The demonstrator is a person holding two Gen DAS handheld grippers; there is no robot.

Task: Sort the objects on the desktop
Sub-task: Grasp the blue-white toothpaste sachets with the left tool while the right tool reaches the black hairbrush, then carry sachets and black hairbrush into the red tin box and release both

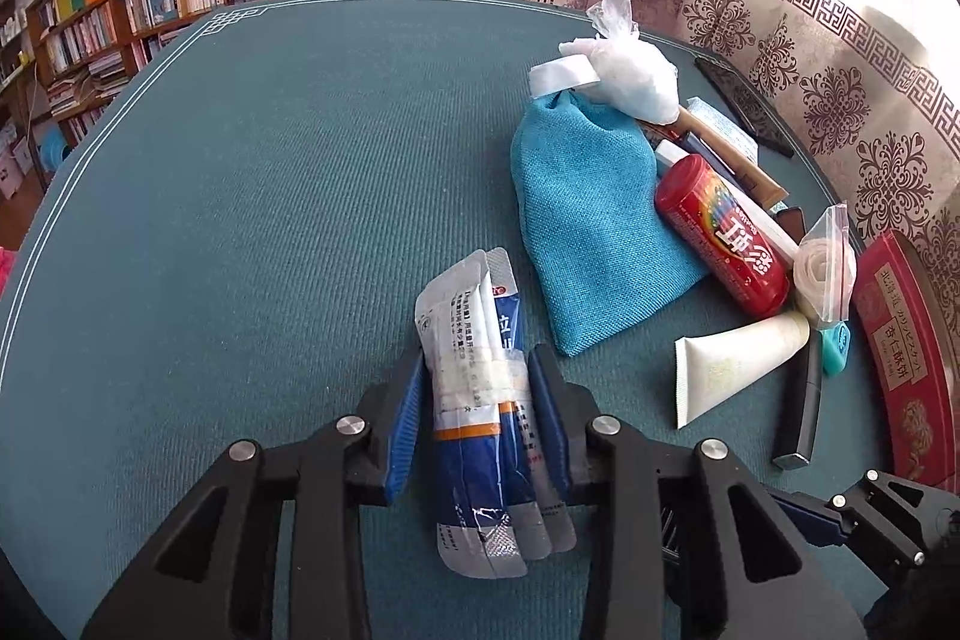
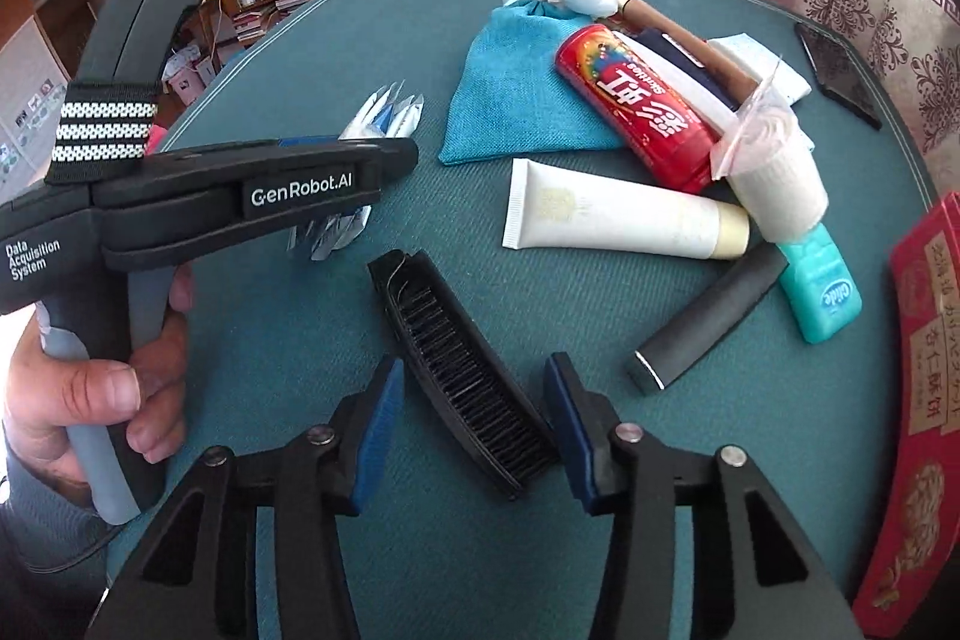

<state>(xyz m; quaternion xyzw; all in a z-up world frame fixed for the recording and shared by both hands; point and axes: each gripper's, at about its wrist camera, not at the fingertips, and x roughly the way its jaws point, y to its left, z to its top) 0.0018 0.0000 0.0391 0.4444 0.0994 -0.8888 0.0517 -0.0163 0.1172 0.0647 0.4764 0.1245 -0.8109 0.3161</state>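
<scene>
A taped bundle of blue-and-white sachets [image 1: 462,340] lies on the teal tablecloth [image 1: 270,190]. My left gripper [image 1: 477,355] is shut on it, with a blue pad pressed against each long side. The right wrist view shows this left gripper [image 2: 384,160] from the side, held by a hand [image 2: 90,388], with the sachets' [image 2: 384,112] tips poking out behind it. A black brush [image 2: 444,334] lies slantwise, bristles up, between the fingers of my right gripper [image 2: 474,361]. That gripper is open: its right pad is near the brush's end and its left pad stands clear.
A pile sits to the right: blue cloth pouch [image 1: 588,220], knotted white bag [image 1: 630,70], red can [image 1: 720,238], white tube [image 1: 732,358], dark bar [image 1: 801,400], teal floss box [image 2: 822,292]. A red tin [image 1: 900,340] and a phone [image 2: 837,73] lie near the table's right edge.
</scene>
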